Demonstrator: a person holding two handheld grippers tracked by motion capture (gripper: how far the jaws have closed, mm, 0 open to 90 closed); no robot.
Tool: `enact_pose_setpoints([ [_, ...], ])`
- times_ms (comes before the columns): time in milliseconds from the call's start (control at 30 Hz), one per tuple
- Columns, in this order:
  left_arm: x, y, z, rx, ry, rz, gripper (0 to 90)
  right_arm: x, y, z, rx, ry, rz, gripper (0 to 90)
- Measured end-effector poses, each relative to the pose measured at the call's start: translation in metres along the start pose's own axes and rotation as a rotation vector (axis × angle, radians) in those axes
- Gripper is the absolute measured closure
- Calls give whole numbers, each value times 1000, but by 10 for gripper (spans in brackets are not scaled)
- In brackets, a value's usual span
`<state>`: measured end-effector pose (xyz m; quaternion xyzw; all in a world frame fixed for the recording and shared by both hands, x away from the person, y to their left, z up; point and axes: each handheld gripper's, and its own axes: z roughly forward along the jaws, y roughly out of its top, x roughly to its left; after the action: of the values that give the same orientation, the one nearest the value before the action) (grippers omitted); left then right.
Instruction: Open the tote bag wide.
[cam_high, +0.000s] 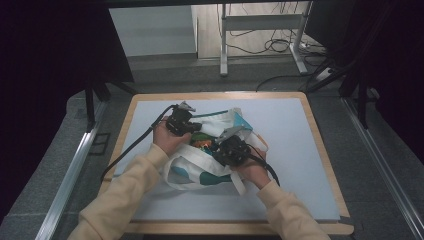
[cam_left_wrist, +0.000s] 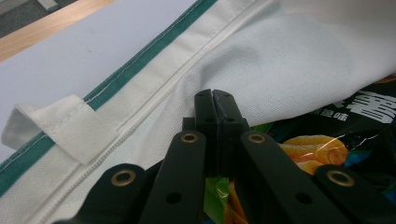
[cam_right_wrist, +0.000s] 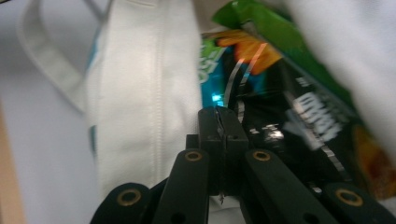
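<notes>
both tools, left tool (cam_left_wrist: 213, 100) and right tool (cam_right_wrist: 218, 116), pinch closed, seemingly empty; ahead, the snack bag (cam_right_wrist: 299, 102) could snag inside the tote (cam_left_wrist: 289, 60).

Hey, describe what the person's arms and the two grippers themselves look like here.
Both forearms wear pale yellow long sleeves. The left gripper and right gripper are black blocky units, each carrying a grey three-cornered plate and trailing a black cable. Up close, each has two flat black jaws on black link arms with brass-coloured rivets.
</notes>
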<state>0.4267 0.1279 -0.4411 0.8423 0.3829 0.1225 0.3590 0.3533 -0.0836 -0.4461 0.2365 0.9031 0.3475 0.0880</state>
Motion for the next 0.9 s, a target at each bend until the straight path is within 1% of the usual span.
enact_pose_setpoints([
  [100,0,0,1,1,1,-4,900,3,-3,-2,-9,17,-7,895],
  [167,0,1,2,-3,3,-11,900,5,-6,-3,-6,30,-10,895],
  [200,1,1,2,4,3,-9,900,6,-7,-2,0,38,-14,895],
  [233,1,1,3,4,3,-11,900,9,-9,0,19,43,-27,895],
  [300,1,1,3,3,1,-14,900,13,-10,3,31,26,-39,895],
  [333,1,1,3,3,1,-12,900,12,-11,4,25,26,-35,895],
  [400,0,1,3,-1,0,-14,900,7,-12,3,10,31,-20,895],
  [433,0,0,2,4,1,-5,900,6,-12,2,9,37,-7,895],
  [500,0,0,2,1,3,-5,900,7,-12,3,13,40,-15,895],
  [533,0,0,1,2,2,-5,900,9,-12,4,17,40,-30,895],
  [567,0,0,1,-4,0,-11,900,10,-12,4,21,41,-31,895],
  [600,-1,0,1,-8,-3,-11,900,11,-13,4,16,40,-37,894],
  [633,0,0,0,-7,-7,-6,900,10,-13,3,7,41,-34,894],
  [733,-1,0,-4,-16,-25,-1,900,6,-15,-2,-28,48,-1,894],
  [800,-4,-1,-7,-42,-47,-10,900,4,-14,-6,-58,50,3,894],
  [900,-6,-1,-14,-77,-74,-13,900,2,-14,-15,-112,62,26,894],
])
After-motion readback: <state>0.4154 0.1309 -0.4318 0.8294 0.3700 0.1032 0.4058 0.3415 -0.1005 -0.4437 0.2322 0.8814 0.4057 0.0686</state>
